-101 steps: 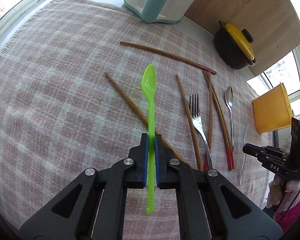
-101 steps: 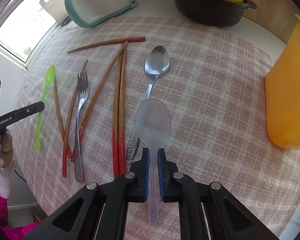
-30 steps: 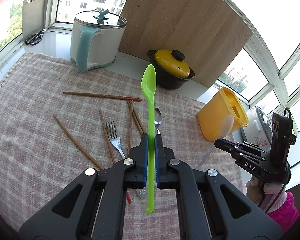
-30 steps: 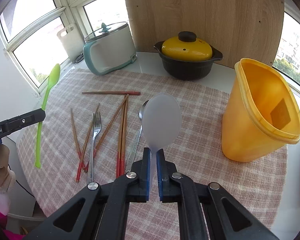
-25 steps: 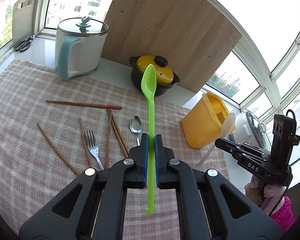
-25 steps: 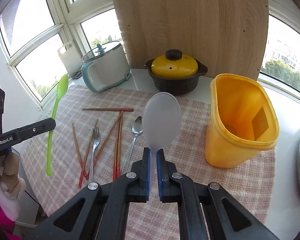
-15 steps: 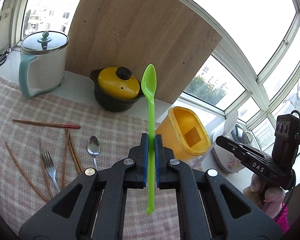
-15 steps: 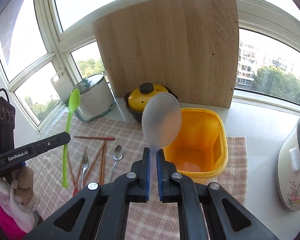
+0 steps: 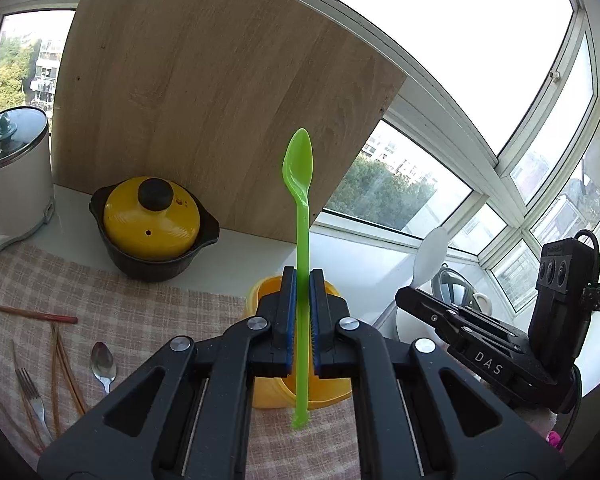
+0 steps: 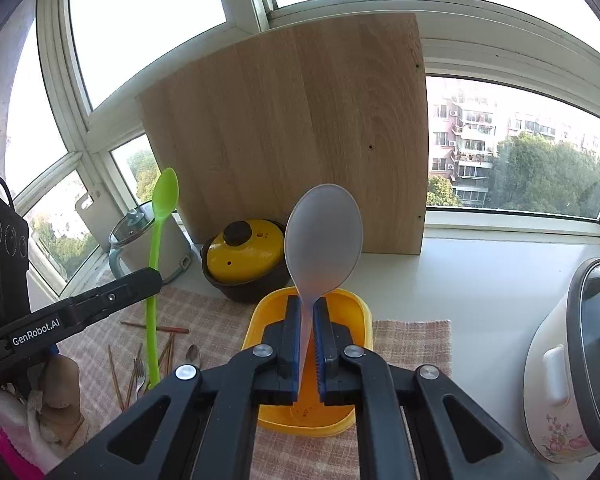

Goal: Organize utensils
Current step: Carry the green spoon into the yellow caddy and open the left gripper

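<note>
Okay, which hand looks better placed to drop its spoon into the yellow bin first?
Probably the right. Its tool, clamping the translucent spoon, sits over the yellow bin's open mouth. The left tool, holding the green spoon, views that bin more from the side.

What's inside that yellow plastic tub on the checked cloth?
The yellow plastic tub looks empty: bare floor with a few dark specks. The right gripper, clamping a translucent white spoon, covers much of the interior.

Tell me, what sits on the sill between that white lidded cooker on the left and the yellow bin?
A black pot with a yellow lid sits between the cooker and the yellow bin, seen in the left wrist view.
</note>
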Demonstrator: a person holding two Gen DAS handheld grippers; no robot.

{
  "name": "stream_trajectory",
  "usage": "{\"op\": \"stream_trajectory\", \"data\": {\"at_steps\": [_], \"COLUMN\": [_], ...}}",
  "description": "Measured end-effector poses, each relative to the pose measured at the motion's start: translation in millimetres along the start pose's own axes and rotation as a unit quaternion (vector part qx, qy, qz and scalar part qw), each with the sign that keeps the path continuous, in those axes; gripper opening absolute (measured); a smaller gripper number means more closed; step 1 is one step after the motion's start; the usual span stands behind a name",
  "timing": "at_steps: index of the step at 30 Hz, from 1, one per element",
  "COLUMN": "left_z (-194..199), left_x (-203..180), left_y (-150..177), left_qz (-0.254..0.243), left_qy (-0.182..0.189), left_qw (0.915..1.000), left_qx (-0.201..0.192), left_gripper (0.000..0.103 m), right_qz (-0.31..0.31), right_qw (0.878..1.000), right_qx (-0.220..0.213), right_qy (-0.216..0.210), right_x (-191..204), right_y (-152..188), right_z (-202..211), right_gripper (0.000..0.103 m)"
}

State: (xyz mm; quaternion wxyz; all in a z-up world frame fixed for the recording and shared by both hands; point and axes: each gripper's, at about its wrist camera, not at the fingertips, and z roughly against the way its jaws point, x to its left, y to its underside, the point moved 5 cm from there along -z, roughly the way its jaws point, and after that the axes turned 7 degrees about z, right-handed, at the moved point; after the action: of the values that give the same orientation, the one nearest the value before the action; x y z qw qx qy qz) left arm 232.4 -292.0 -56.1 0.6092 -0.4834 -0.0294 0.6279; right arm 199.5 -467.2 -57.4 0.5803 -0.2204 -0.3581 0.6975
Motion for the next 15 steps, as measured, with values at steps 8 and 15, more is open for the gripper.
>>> {"op": "stream_trajectory", "data": {"at_steps": [8, 15], "left_z": [-51.1, -74.7], "left_x": [-9.2, -7.4], "left_y": [-3.4, 8.9], "left_qz": [-0.004, -0.016], "left_qy": [-0.003, -0.010], "left_qw": [1.0000, 0.9998], "left_qx": [-0.005, 0.004], "left_gripper": [0.003, 0.003], "right_qz": [0.004, -0.008], "right_qw": [1.000, 0.999], "right_qx": [0.025, 0.042], "right_qy": [-0.002, -0.008], "right_x": [-12.9, -24.1], "right_y": [13.0, 23.8], "right_z": [-19.0, -28.4], "right_gripper": [0.003, 0.003]}}
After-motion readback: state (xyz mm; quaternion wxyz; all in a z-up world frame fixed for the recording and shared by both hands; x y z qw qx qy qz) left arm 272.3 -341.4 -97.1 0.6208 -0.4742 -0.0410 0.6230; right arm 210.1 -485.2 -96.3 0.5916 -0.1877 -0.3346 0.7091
